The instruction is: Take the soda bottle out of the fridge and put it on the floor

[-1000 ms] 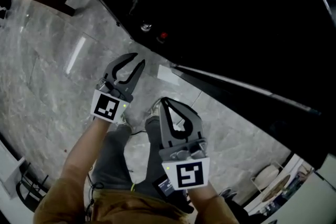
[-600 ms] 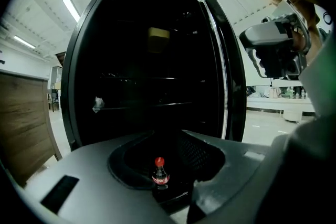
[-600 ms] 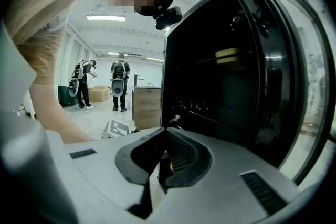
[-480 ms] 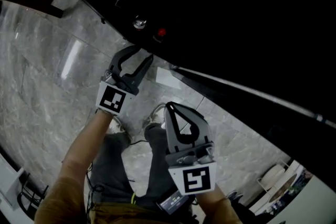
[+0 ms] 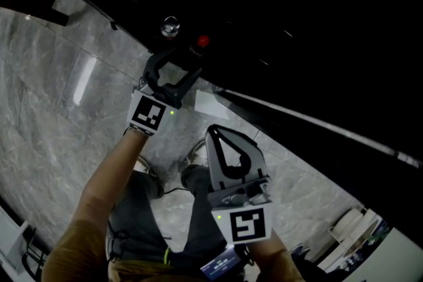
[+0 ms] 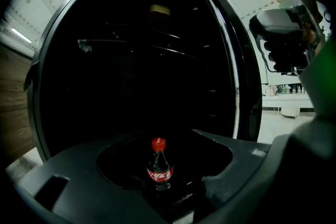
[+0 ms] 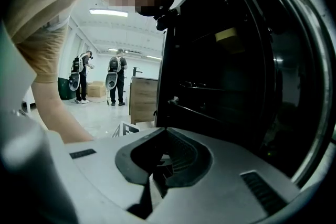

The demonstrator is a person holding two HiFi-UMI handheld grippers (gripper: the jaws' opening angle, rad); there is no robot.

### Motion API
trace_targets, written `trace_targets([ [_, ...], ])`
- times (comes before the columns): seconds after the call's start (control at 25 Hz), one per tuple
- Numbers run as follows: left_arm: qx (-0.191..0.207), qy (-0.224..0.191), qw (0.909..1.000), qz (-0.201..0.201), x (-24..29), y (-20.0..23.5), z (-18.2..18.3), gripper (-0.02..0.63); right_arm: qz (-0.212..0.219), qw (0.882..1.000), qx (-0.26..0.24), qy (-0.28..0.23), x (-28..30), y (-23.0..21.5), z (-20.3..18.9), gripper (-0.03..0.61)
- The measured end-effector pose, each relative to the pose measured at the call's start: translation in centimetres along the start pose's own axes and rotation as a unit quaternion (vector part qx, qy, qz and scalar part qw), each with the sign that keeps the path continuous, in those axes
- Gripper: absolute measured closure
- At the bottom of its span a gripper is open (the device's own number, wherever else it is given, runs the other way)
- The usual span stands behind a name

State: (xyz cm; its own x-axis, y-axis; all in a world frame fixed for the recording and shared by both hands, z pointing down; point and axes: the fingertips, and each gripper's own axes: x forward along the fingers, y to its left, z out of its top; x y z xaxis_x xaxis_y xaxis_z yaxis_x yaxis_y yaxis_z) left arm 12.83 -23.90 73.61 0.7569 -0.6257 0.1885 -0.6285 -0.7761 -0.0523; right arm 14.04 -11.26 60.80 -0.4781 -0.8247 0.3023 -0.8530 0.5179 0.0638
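Observation:
A small soda bottle (image 6: 158, 166) with a red cap (image 5: 203, 41) and a red label stands upright inside the dark, open fridge (image 5: 297, 16). My left gripper (image 5: 176, 61) is at the fridge's opening, just short of the cap. Its jaws have just been opening and stand apart. In the left gripper view (image 6: 173, 194) the bottle shows in the gap between them, farther in and untouched. My right gripper (image 5: 211, 131) hangs back over the floor, nearer my legs, shut with nothing in it; its tips meet in the right gripper view (image 7: 156, 173).
A silver-topped item (image 5: 170, 28) sits left of the red cap in the fridge. The black fridge door (image 5: 317, 122) stands open to the right. Grey marble floor (image 5: 53, 109) lies to the left. Two people (image 7: 115, 78) stand far off by a wooden cabinet (image 7: 143, 97).
My left gripper has moved in toward the fridge and the red cap, and its jaws have spread from nearly shut to open. The right gripper has stayed shut and shifted only a little.

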Motion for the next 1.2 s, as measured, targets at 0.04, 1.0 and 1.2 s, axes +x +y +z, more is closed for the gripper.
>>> trace_targets([
  [0.04,-0.001,-0.001,1.0000,-0.001,0.4,0.1,-0.4,0.375,-0.003,1.000,0.002,0.003,0.1,-0.1,-0.6,0.577],
  [1.0,0.007,0.011,0.9998,-0.014,8.2,0.8,-9.0,0.301,-0.002,0.998,-0.052,-0.039,4.5,-2.0,-6.6,0.577],
  [1.2,0.016,0.020,0.9996,-0.015,9.1,0.9,-10.5,0.301,0.005,0.996,-0.065,-0.059,5.9,-1.7,-7.5,0.577],
])
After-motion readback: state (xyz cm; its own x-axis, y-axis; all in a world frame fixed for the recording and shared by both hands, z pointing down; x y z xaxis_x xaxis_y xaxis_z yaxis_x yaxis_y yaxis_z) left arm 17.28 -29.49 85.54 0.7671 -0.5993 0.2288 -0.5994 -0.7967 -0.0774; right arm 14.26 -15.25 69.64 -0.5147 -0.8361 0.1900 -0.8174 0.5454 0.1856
